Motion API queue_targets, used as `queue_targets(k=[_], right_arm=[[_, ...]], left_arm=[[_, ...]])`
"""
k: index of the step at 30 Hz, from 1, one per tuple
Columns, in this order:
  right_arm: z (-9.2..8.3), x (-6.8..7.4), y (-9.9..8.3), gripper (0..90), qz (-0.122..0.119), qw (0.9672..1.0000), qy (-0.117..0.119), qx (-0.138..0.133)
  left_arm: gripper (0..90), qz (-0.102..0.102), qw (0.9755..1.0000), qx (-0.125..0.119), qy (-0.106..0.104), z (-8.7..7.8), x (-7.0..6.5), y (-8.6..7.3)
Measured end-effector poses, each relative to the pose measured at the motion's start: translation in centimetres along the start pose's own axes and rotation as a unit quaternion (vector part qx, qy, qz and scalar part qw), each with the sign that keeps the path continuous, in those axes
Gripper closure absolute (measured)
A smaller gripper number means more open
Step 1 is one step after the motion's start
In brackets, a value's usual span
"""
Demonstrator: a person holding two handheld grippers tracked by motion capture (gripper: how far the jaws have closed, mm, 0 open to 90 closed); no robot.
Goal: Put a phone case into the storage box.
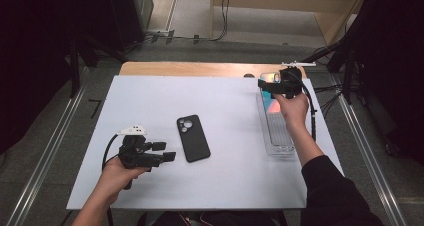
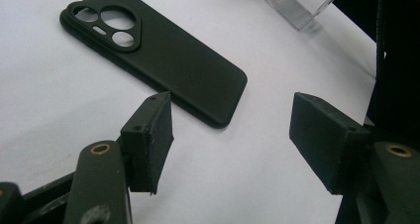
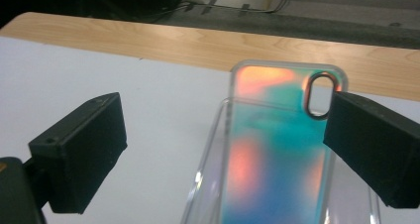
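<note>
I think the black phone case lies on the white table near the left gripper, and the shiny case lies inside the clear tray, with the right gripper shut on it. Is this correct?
Not quite: the right gripper is open, as the right gripper view shows; its jaws stand apart beside the shiny case without pressing it. The rest holds.

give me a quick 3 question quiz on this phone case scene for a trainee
1. True or false: the black phone case lies inside the clear tray.
2. Which gripper is nearer the iridescent case? A) left gripper B) right gripper
3. How do the right gripper's jaws stand around the iridescent case?

Key
1. False: it lies flat on the white table cover, camera cutouts facing up, apart from the tray.
2. B: it hovers over the tray's far end, where the iridescent case rests.
3. Open, one jaw on each side, pads not pressing on it.
</note>
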State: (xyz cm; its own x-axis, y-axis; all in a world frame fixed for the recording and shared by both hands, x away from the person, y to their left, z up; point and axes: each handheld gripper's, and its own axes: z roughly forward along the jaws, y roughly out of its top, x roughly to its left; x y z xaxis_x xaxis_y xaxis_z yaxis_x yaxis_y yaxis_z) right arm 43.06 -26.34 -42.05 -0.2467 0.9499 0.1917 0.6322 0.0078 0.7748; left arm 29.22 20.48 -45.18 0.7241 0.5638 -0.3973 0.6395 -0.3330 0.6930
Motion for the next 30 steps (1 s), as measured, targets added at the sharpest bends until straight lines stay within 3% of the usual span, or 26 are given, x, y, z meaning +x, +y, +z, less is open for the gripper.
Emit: queue_targets(k=[13, 19, 30], right_arm=[[-3.3, 1.9, -2.1, 1.5, -0.025, 0.9969, 0.074, 0.008], [-4.4, 2.5, -3.5, 6.4, -0.038, 0.9924, 0.117, 0.011], [-6.1, 3.9, -5.6, 6.4, -0.058, 0.9832, 0.172, 0.017]], left_arm=[[32.4, 0.007, 0.9999, 0.007, -0.005, 0.3, 0.0, 0.7], [32.4, 0.009, 0.9999, 0.014, -0.003, 0.2, 0.2, 0.6], [32.4, 0.004, 0.9999, 0.016, -0.006, 0.6, 0.6, 1.1]])
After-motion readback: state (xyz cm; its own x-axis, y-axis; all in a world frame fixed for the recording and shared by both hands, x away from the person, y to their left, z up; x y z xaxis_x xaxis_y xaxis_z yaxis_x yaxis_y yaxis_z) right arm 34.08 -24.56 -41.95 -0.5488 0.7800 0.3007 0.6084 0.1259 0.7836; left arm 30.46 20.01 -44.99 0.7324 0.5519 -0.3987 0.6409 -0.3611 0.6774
